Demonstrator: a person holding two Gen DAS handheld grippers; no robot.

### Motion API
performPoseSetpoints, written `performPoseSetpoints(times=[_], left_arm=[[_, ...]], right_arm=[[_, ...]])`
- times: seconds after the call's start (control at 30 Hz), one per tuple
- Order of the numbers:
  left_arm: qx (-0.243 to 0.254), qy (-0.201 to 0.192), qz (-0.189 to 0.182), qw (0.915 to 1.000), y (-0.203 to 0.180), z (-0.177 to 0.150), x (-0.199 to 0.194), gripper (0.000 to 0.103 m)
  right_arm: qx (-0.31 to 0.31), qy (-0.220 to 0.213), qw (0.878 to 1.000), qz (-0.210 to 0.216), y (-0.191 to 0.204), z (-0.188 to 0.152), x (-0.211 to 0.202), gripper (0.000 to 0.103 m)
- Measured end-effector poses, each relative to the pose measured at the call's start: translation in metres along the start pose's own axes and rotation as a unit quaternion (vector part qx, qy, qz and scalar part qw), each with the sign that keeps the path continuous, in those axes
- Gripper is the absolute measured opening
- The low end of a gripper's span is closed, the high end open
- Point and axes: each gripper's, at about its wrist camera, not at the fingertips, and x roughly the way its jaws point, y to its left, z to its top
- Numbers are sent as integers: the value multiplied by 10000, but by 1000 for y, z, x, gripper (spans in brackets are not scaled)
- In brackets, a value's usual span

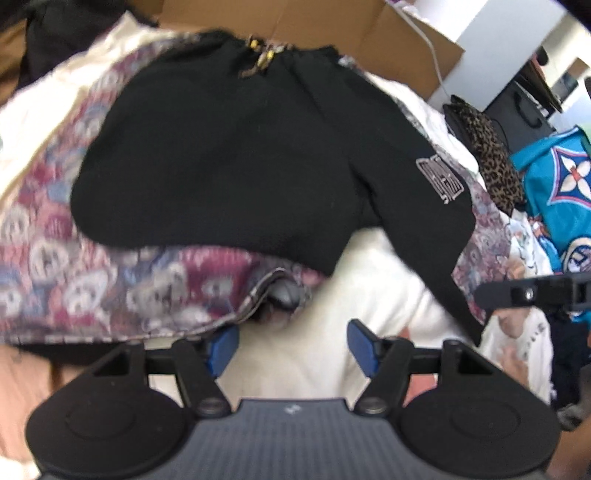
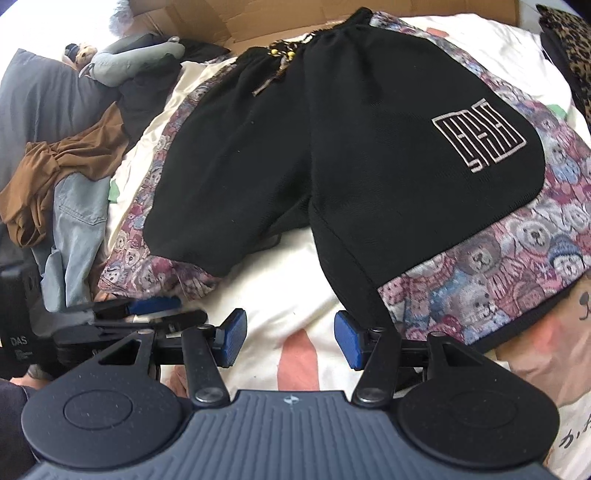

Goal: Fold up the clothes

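Both the left claw (image 1: 293, 349) and right claw (image 2: 290, 341) gape empty near the shorts (image 2: 332, 147); cardboard box (image 2: 236, 22) contents seem hidden.

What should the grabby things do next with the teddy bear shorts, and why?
Probably each hand-held gripper should dip to its nearest leg hem and pinch it. The shorts lie spread flat on the bed sheet, unfolded. The left hand-held gripper and right hand-held gripper are both open and empty, hovering just short of the hems.
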Motion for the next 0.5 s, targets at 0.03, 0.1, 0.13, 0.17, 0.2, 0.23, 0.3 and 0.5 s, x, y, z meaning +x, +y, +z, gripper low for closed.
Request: performPoseSetpoints(times=[0.03, 0.1, 0.13, 0.17, 0.2, 0.23, 0.3, 0.5], left_arm=[[66, -91, 23, 9999, -1, 2, -1, 67], [232, -217, 97, 9994, -5, 7, -2, 68], [386, -238, 166, 9988, -8, 8, 0, 69], [565, -233, 235, 9979, -12, 9, 2, 69], [707, -227, 300, 9968, -14, 10, 5, 69], [810, -231, 366, 9958, -16, 11, 9, 69], [993, -242, 490, 9936, -17, 13, 14, 69], [1416, -245, 725, 9870, -15, 17, 30, 65]], right_arm=[[22, 12, 10000, -4, -2, -1, 0, 56], [67, 21, 10000, -30, -5, -3, 1, 56], [89, 25, 9999, -43, -7, -4, 1, 56], [113, 37, 9999, -50, -9, -4, 2, 56], [137, 56, 9999, -52, -10, -5, 2, 56], [152, 71, 9998, -54, -12, -5, 3, 56], [163, 95, 9998, -61, -13, -6, 3, 56], [191, 136, 9997, -81, -15, -6, 6, 56]])
